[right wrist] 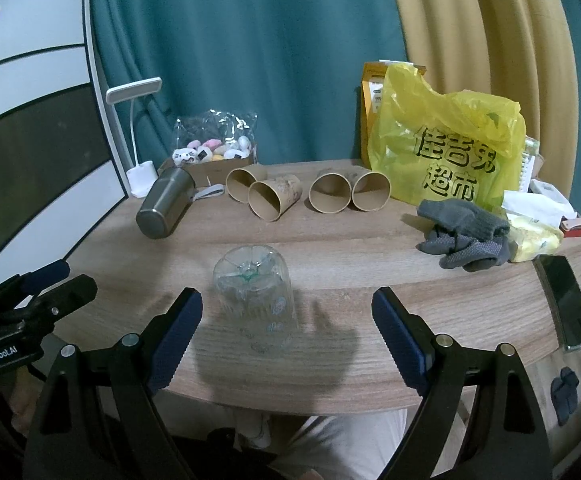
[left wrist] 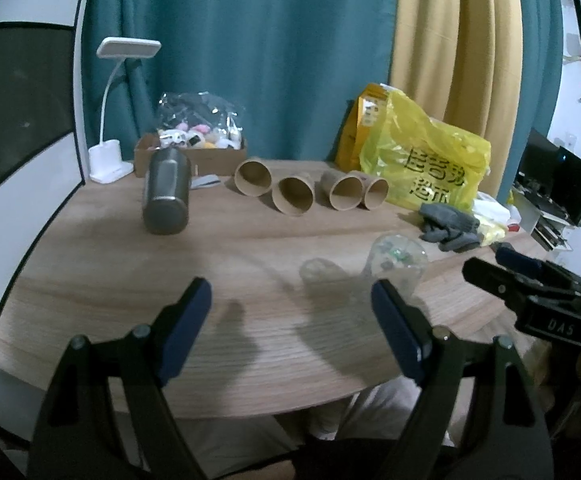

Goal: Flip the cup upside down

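A clear glass cup (right wrist: pixel 254 296) stands upside down on the wooden table (right wrist: pixel 350 236), base up, near the front edge. It also shows in the left wrist view (left wrist: pixel 396 264), just beyond my left gripper's right finger. My right gripper (right wrist: pixel 286 332) is open and empty, with the cup just ahead between its fingers, nearer the left one. My left gripper (left wrist: pixel 290 320) is open and empty above bare table. The right gripper (left wrist: pixel 506 272) also shows at the right of the left wrist view. The left gripper (right wrist: pixel 46 284) shows at the left of the right wrist view.
Several brown paper cups (right wrist: pixel 330 192) lie on their sides at the back. A steel tumbler (right wrist: pixel 166 208) lies at the left. A yellow plastic bag (right wrist: pixel 446 152), grey gloves (right wrist: pixel 462 236), a phone (right wrist: pixel 566 300), a white lamp (right wrist: pixel 138 136) and a toy box (right wrist: pixel 210 156) stand around.
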The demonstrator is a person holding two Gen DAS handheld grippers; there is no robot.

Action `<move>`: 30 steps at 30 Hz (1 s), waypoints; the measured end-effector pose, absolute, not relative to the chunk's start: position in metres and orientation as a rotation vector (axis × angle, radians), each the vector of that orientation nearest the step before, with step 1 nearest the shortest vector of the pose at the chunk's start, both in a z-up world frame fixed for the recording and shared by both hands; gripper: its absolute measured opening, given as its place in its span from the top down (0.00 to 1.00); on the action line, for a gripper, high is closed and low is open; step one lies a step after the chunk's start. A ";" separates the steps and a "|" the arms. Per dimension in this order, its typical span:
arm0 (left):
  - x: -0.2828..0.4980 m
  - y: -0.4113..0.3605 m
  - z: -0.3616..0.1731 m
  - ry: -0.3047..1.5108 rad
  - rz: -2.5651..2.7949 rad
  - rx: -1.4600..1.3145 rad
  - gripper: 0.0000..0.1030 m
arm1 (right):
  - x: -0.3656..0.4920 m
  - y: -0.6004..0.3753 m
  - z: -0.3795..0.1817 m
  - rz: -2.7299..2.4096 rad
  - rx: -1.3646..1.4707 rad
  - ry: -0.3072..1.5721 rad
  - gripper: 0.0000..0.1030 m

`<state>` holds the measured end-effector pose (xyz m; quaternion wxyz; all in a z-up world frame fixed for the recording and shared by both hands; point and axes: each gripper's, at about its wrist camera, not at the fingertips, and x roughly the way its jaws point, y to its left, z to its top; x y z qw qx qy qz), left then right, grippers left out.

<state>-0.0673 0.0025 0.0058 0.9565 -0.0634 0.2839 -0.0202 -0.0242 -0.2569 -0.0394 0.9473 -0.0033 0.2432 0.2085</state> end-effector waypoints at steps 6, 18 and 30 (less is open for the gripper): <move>-0.067 0.001 0.005 0.583 -0.030 -0.132 0.19 | -0.024 -0.257 -0.039 0.422 -0.006 0.497 0.14; -0.068 0.001 0.004 0.583 -0.021 -0.134 0.19 | -0.025 -0.256 -0.039 0.422 -0.006 0.495 0.14; -0.069 0.000 0.004 0.583 -0.021 -0.133 0.19 | -0.026 -0.255 -0.039 0.421 -0.006 0.495 0.14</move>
